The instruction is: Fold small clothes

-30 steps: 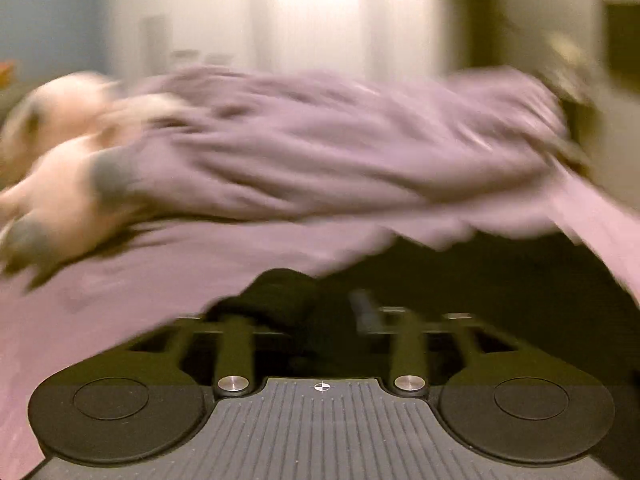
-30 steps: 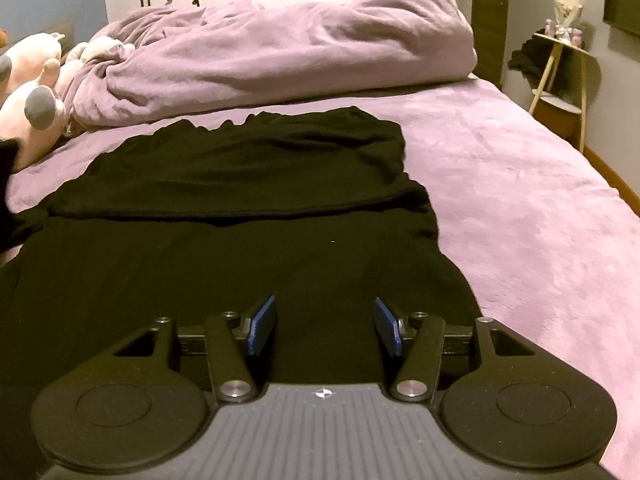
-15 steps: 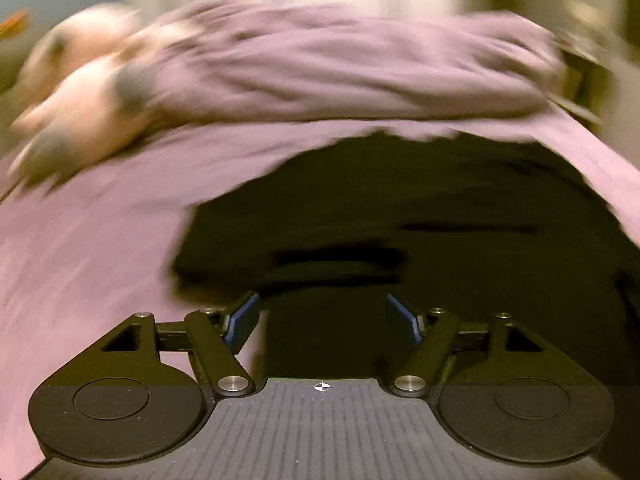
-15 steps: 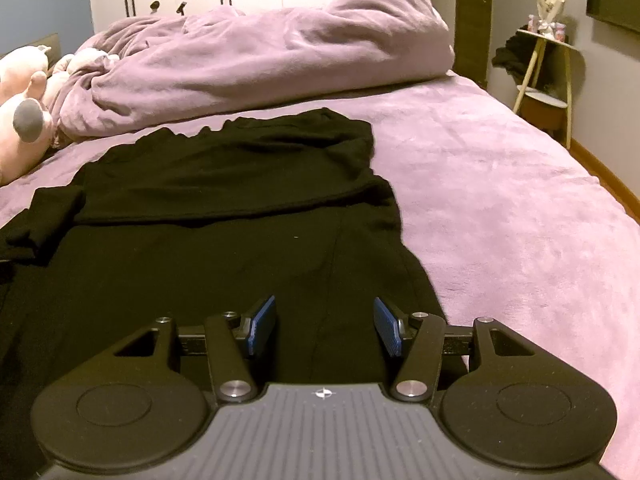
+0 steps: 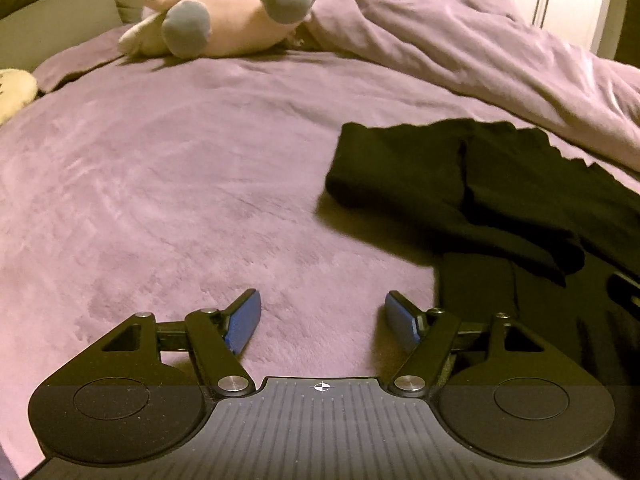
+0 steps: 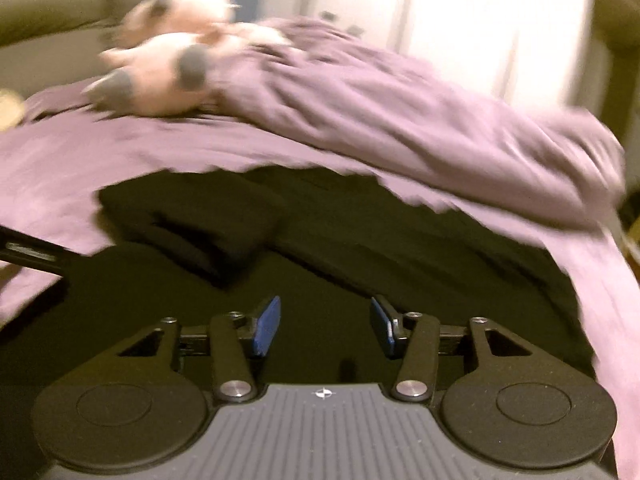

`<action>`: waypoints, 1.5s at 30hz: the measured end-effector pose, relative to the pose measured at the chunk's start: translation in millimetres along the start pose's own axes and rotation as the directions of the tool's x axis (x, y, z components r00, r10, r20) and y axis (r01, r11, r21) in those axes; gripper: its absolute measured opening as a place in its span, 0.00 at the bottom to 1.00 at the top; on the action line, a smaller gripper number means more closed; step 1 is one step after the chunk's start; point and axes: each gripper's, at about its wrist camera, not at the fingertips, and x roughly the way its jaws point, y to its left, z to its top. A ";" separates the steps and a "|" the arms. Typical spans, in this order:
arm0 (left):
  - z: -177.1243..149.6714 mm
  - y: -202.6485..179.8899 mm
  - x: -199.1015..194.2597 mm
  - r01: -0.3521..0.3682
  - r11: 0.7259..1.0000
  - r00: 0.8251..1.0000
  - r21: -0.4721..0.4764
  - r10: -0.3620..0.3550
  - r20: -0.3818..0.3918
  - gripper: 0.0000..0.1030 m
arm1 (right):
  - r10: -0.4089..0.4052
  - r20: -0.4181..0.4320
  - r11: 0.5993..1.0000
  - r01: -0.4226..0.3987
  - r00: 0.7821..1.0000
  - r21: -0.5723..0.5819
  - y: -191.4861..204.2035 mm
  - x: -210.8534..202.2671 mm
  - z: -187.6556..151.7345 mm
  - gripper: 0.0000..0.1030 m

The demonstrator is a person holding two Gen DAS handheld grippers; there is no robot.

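A black garment [image 5: 500, 192] lies partly folded on the purple bed, at the right of the left wrist view. My left gripper [image 5: 322, 320] is open and empty over bare bedspread, just left of the garment's near part. In the blurred right wrist view the garment [image 6: 360, 248] fills the middle, with a folded sleeve at its left. My right gripper [image 6: 325, 326] is open and empty above the garment's near part. Part of the left gripper [image 6: 32, 254] shows at the left edge.
A pink plush toy [image 5: 224, 12] lies at the head of the bed, also in the right wrist view [image 6: 168, 68]. A crumpled purple duvet [image 5: 480, 48] is piled behind the garment. A yellowish plush [image 5: 14, 88] sits at the far left. White wardrobe doors [image 6: 440, 12] stand behind.
My left gripper let go of the black sleeve, opened, and swung left off the garment onto bare bedspread. My right gripper swung left over the garment; its view is now blurred.
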 end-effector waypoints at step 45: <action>14.6 -12.7 -14.6 0.041 0.998 0.997 0.054 -0.044 0.068 0.70 | -0.235 -0.208 0.728 0.314 0.949 0.610 -145.0 -4.3 -65.6 0.19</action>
